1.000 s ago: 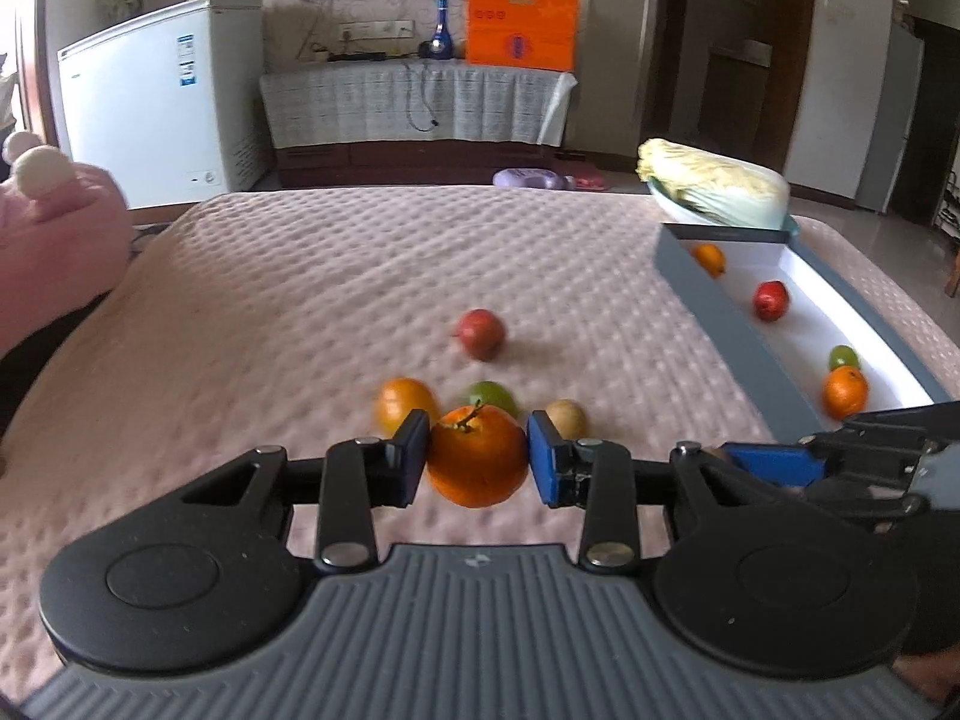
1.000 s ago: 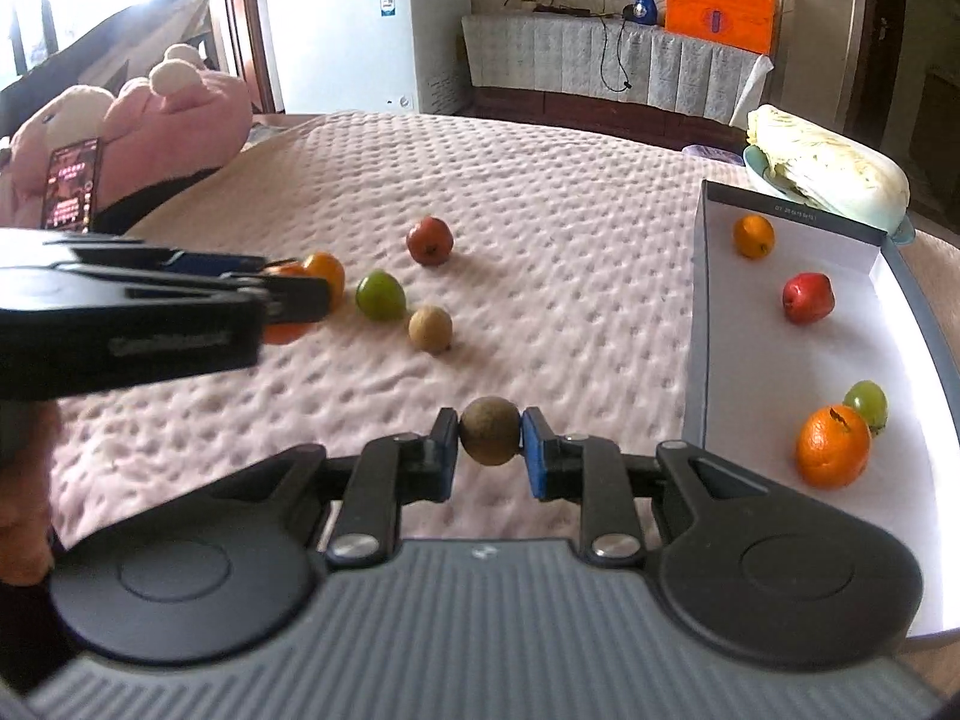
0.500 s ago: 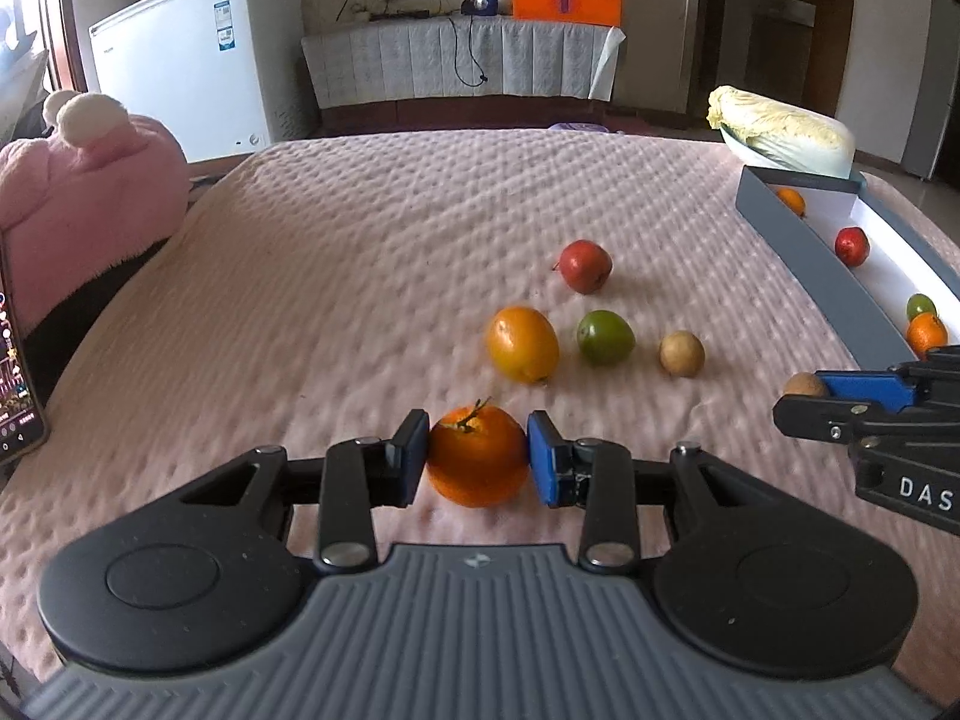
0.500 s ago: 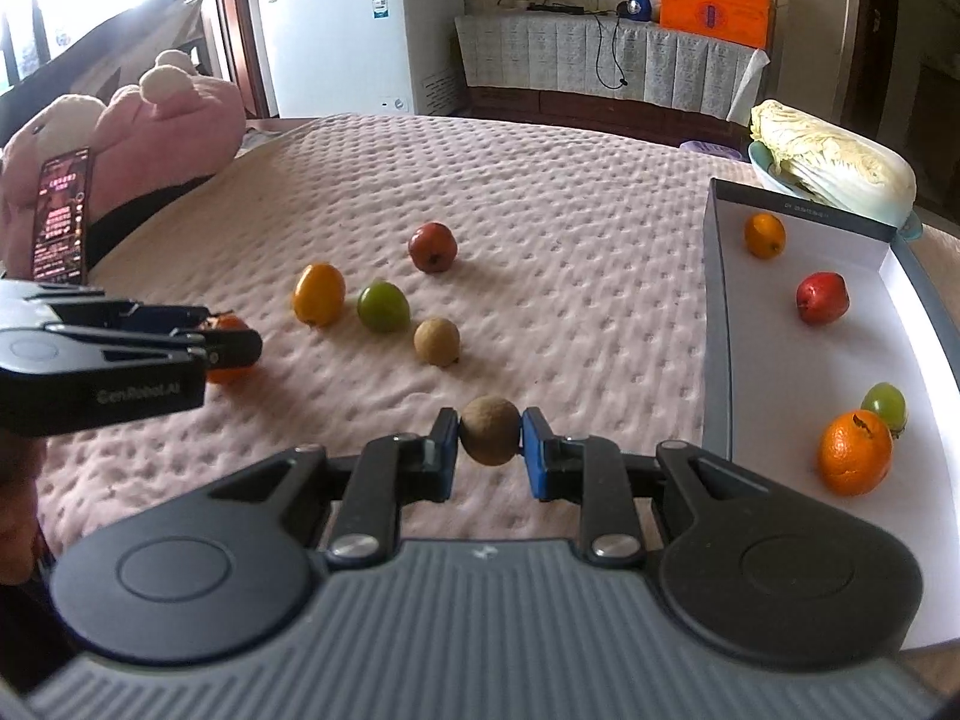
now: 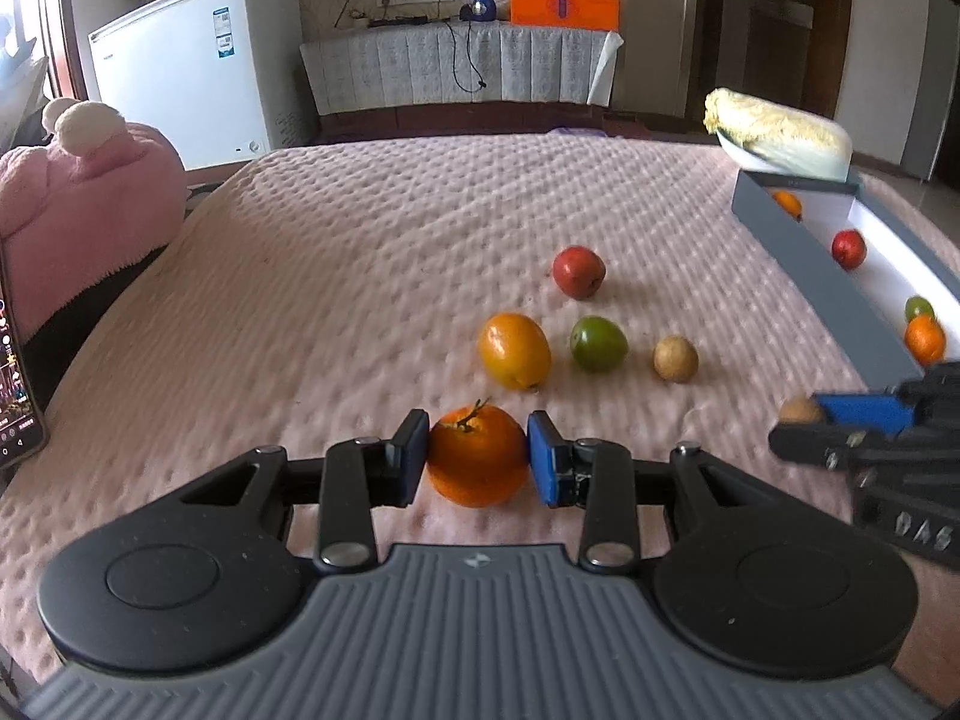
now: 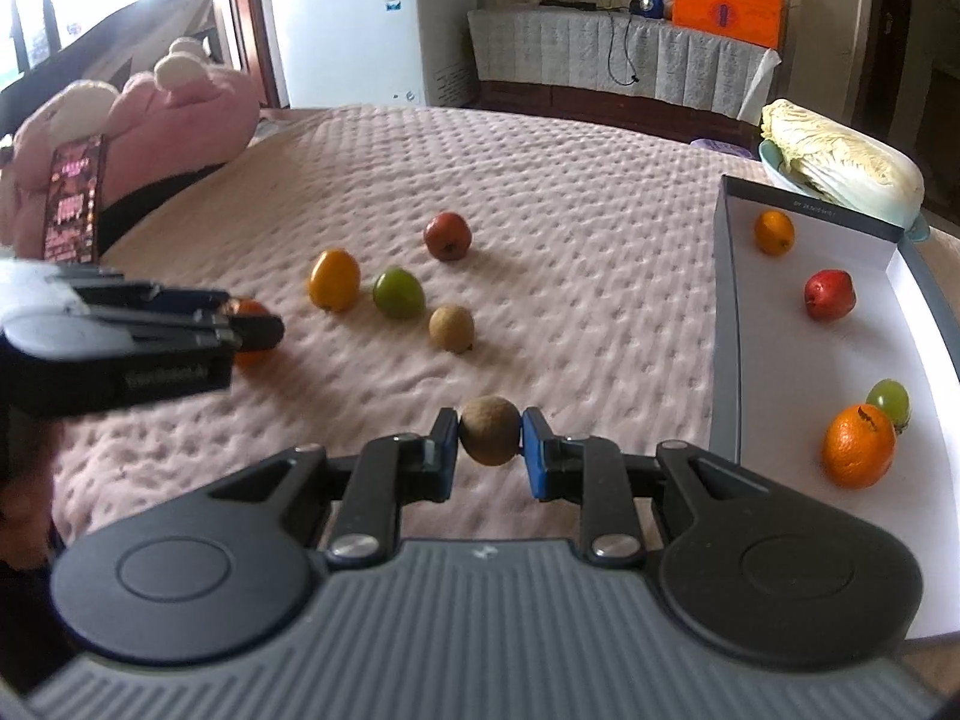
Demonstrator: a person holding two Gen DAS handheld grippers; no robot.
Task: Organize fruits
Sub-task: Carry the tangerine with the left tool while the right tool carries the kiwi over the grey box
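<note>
My left gripper is shut on an orange with a stem, low over the pink bedspread. My right gripper is shut on a brown kiwi beside the grey box. On the spread lie a red apple, a yellow-orange fruit, a green fruit and a small tan fruit. In the box are a small orange, a red apple, a green fruit and an orange.
A pink plush toy and a phone lie at the left edge of the bed. A cabbage in a bowl sits behind the box. A white freezer and a covered table stand beyond the bed.
My left gripper has drawn back and left with the orange, so the loose fruits now lie farther ahead. My right gripper with the kiwi has barely moved.
</note>
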